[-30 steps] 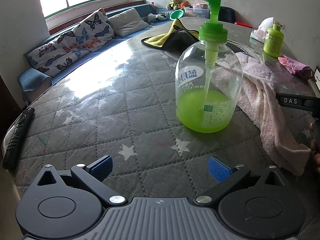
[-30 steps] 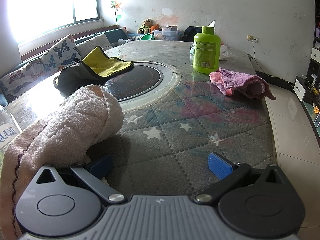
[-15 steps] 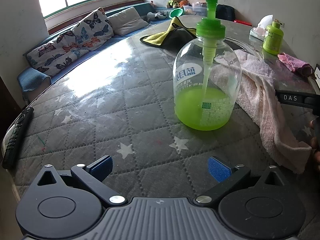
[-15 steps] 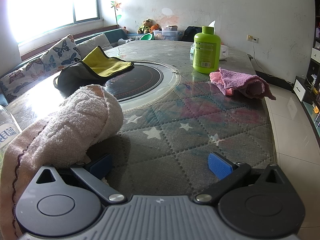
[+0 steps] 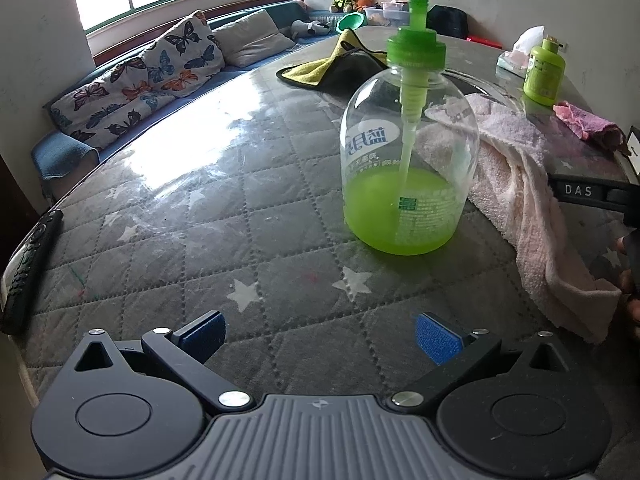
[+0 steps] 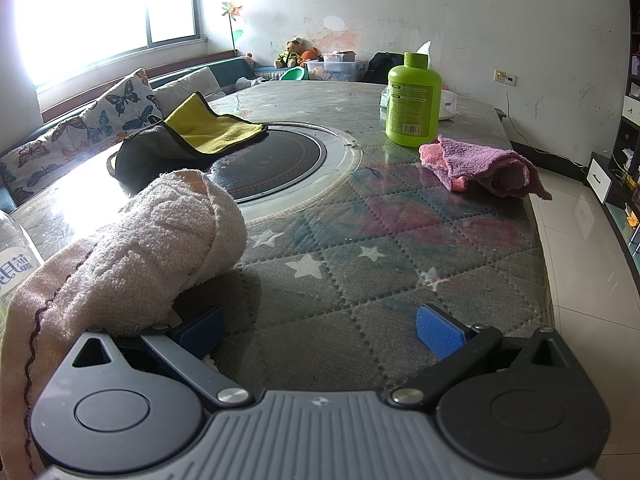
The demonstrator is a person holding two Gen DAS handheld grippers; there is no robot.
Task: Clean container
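One clear pump bottle (image 5: 408, 168), about a third full of green liquid, stood upright on the quilted worktop (image 5: 192, 216) at 12 o'clock from the left hand-held gripper (image 5: 320, 338), well apart from its blue pads, which were spread wide with nothing between them. Three cloths lay on the worktop: a pale pink towel (image 5: 516, 184) at 2 o'clock, just beside the bottle; a yellow-and-grey cloth (image 6: 188, 136) at 11 o'clock in the right wrist view, overlapping the round black hob (image 6: 272, 164); and a purple-pink cloth (image 6: 484, 164) at 1 o'clock. One small green bottle (image 6: 414, 102) stood just behind that cloth. The right hand-held gripper (image 6: 320, 330) was also wide open, empty, its left finger (image 6: 200, 330) against the towel's near fold. One remote control (image 5: 28, 272) lay at the worktop's 9 o'clock edge.
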